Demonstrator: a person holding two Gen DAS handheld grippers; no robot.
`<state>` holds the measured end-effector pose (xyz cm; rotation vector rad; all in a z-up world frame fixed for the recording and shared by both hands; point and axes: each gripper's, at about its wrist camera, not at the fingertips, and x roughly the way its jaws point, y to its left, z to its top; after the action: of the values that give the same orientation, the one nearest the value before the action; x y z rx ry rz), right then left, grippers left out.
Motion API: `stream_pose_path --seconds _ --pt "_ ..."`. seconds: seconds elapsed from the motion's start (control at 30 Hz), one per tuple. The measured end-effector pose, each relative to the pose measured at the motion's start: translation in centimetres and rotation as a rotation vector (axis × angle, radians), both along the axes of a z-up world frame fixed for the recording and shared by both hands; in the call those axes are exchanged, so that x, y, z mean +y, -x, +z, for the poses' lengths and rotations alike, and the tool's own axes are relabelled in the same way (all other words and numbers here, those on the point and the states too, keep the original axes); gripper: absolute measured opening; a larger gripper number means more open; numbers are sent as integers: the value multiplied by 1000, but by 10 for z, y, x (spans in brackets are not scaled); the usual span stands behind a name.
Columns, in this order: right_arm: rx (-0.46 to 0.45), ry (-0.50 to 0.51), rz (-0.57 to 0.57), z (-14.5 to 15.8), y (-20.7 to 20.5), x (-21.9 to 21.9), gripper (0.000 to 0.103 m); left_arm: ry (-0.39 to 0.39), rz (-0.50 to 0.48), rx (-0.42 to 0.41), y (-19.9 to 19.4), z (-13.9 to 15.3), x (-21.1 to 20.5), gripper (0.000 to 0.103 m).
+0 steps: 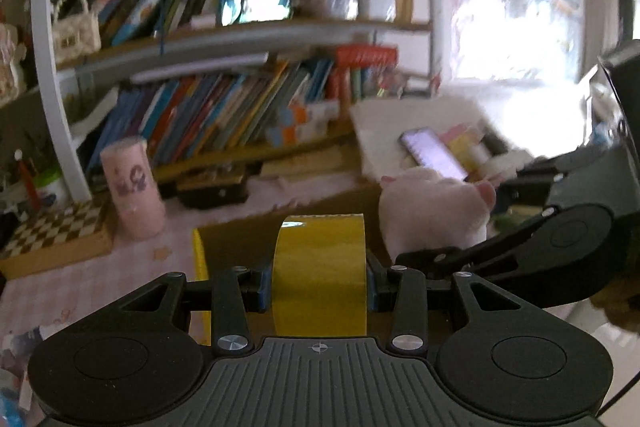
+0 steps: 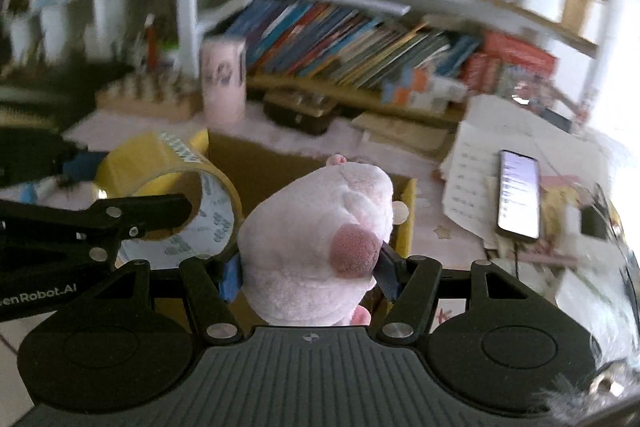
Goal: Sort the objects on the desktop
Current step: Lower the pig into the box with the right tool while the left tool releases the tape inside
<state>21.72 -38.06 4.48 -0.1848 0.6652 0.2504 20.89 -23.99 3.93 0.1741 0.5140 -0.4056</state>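
Note:
My left gripper (image 1: 318, 285) is shut on a roll of yellow tape (image 1: 320, 267), held upright with its edge toward the camera; the same roll of yellow tape (image 2: 172, 195) shows at the left of the right wrist view. My right gripper (image 2: 310, 277) is shut on a pale pink plush toy (image 2: 316, 239) with a darker pink patch. That plush toy (image 1: 432, 215) sits just right of the tape in the left wrist view. Both hang above a brown cardboard box (image 2: 280, 159) with yellow-taped edges on the pink desk cover.
A pink cylindrical holder (image 1: 132, 187) and a checkered box (image 1: 52, 231) stand at the left. A lit phone (image 2: 518, 199) lies on papers to the right. Bookshelves packed with books (image 1: 224, 115) rise behind, with a dark case (image 2: 300, 111) at their foot.

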Motion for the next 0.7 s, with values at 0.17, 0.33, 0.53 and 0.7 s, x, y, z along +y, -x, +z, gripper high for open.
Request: stream_pose_path --seconds 0.17,0.33,0.53,0.7 --pt "89 170 163 -27 -40 14 61 -50 20 43 -19 -16 -11 40" --pt "128 345 311 -46 -66 27 61 -88 36 99 -33 -30 -15 40" --pt "182 440 391 -64 -85 36 61 -110 63 156 -43 -40 -15 40" --pt "220 507 437 -76 -93 41 62 -122 67 180 -48 -43 -14 40"
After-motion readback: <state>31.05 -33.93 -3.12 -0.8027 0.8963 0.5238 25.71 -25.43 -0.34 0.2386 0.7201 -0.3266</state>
